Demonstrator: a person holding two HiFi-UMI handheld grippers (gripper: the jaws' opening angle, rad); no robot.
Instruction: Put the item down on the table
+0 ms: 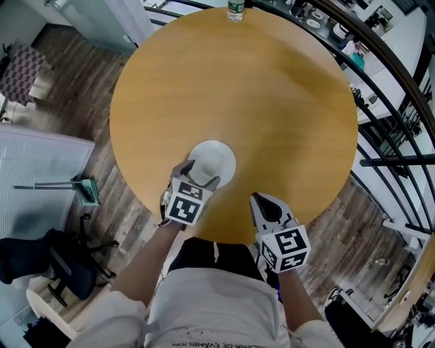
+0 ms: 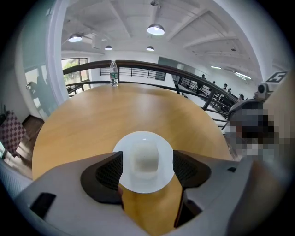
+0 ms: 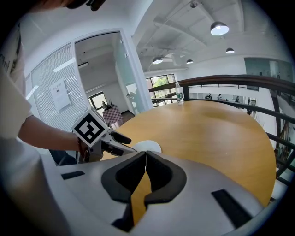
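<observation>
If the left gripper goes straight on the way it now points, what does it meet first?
Probably the white round item on the table: it lies straight ahead of the left gripper, between its open jaws.

No legible text found.

- Shirt print (image 1: 204, 344): one line of capitals at the bottom edge of the head view. It is upside down and cut off, so it cannot be read reliably.
- Left cube (image 1: 185, 208) and right cube (image 1: 288, 247): black-and-white square code patterns only, with no letters or digits.
- Bottle (image 1: 235, 9) at the far rim of the worktop (image 1: 285, 102): the label is too small to read.
- Paper notice (image 3: 59, 92) on the glass wall: the print cannot be made out.
</observation>
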